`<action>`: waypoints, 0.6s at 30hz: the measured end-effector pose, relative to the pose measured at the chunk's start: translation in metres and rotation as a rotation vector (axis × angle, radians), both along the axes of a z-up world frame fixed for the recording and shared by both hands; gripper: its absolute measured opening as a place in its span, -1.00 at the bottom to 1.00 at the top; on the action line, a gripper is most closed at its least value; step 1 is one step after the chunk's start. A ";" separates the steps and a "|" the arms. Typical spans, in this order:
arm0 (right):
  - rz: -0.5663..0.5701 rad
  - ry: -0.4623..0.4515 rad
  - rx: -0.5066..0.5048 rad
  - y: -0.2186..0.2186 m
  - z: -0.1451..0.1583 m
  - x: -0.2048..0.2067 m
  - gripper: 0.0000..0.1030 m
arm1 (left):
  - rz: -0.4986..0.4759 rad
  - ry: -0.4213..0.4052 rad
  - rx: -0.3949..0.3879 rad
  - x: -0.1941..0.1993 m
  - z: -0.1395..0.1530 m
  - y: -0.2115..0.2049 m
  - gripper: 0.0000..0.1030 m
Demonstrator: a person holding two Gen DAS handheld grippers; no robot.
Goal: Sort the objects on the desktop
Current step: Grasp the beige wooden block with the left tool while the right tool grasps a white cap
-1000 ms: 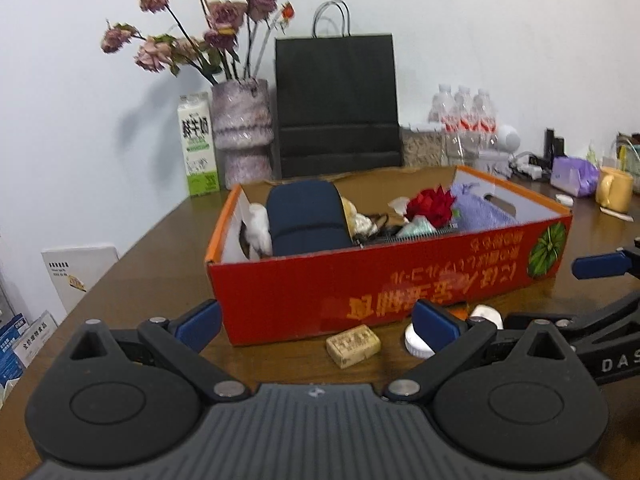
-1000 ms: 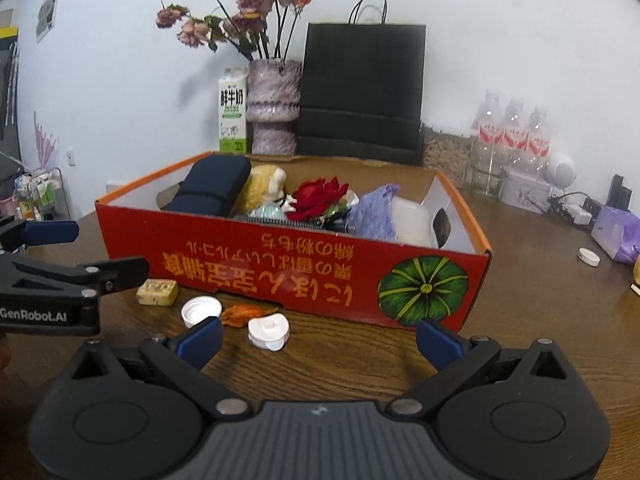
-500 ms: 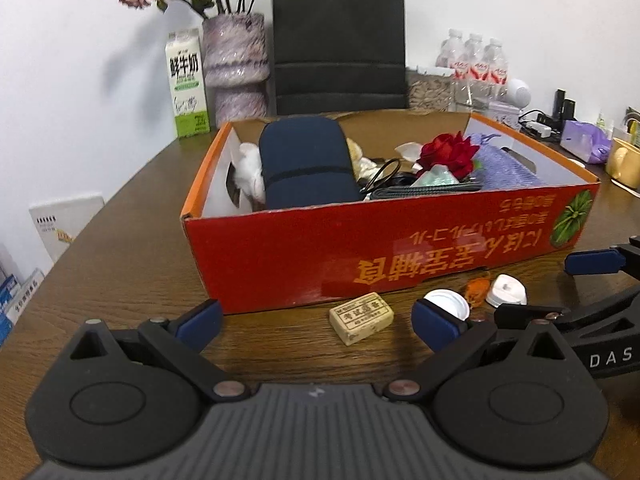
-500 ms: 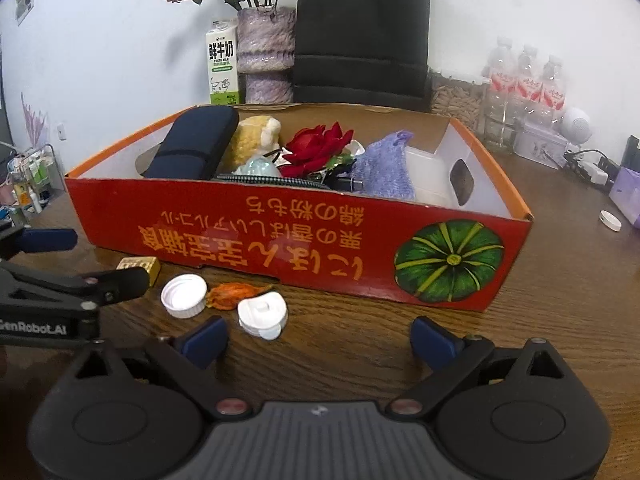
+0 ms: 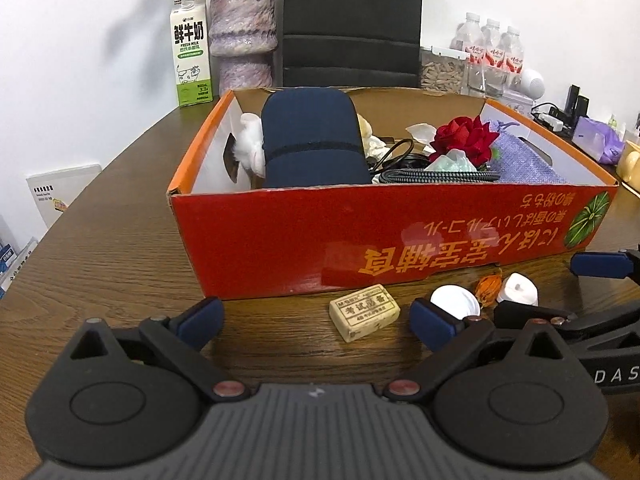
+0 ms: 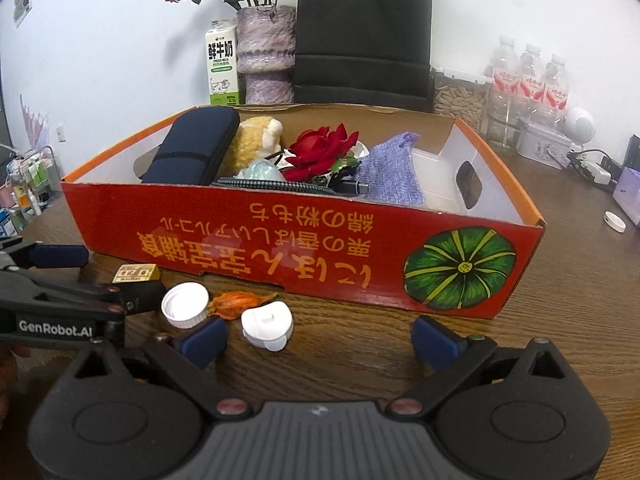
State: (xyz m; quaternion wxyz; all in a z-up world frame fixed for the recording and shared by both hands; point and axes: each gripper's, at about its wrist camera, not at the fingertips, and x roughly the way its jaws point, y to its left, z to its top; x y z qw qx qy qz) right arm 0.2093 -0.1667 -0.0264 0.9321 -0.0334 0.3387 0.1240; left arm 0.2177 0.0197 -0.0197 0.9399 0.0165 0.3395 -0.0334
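A red cardboard box (image 5: pixel 280 236) (image 6: pixel 248 236) stands on the wooden table, holding a navy case (image 5: pixel 314 140), a red rose (image 5: pixel 464 138), a purple cloth (image 6: pixel 390 176), cables and a yellow plush. In front of it lie a beige eraser (image 5: pixel 364 312) (image 6: pixel 136 273), a white bottle cap (image 5: pixel 456 300) (image 6: pixel 185 305), an orange dried piece (image 5: pixel 489 285) (image 6: pixel 236 303) and a white plastic piece (image 5: pixel 518 289) (image 6: pixel 267 323). My left gripper (image 5: pixel 318 318) is open just short of the eraser. My right gripper (image 6: pixel 320 338) is open, its left finger beside the white piece.
Behind the box stand a milk carton (image 5: pixel 190 52), a purple vase (image 5: pixel 244 36) with dried flowers, a black paper bag (image 5: pixel 352 24) and water bottles (image 6: pixel 530 80). A loose white cap (image 6: pixel 614 222) lies at the right. Books (image 5: pixel 56 192) sit left of the table.
Both grippers have moved forward and lower toward the small items in front of the box. Both stay open, and nothing on the table has shifted.
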 end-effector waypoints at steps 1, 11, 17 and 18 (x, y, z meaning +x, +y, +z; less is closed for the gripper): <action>-0.002 0.001 0.002 0.000 0.000 0.000 0.96 | 0.003 0.000 0.003 0.000 0.000 0.000 0.99; 0.030 -0.030 0.014 0.000 0.003 -0.005 0.33 | -0.003 -0.043 0.001 -0.008 0.003 -0.005 0.07; 0.052 -0.046 0.051 -0.002 0.006 -0.011 -0.51 | -0.008 -0.054 -0.022 -0.013 0.005 -0.007 -0.30; 0.058 -0.044 0.060 -0.003 0.006 -0.012 -0.51 | -0.007 -0.054 -0.022 -0.013 0.004 -0.007 -0.30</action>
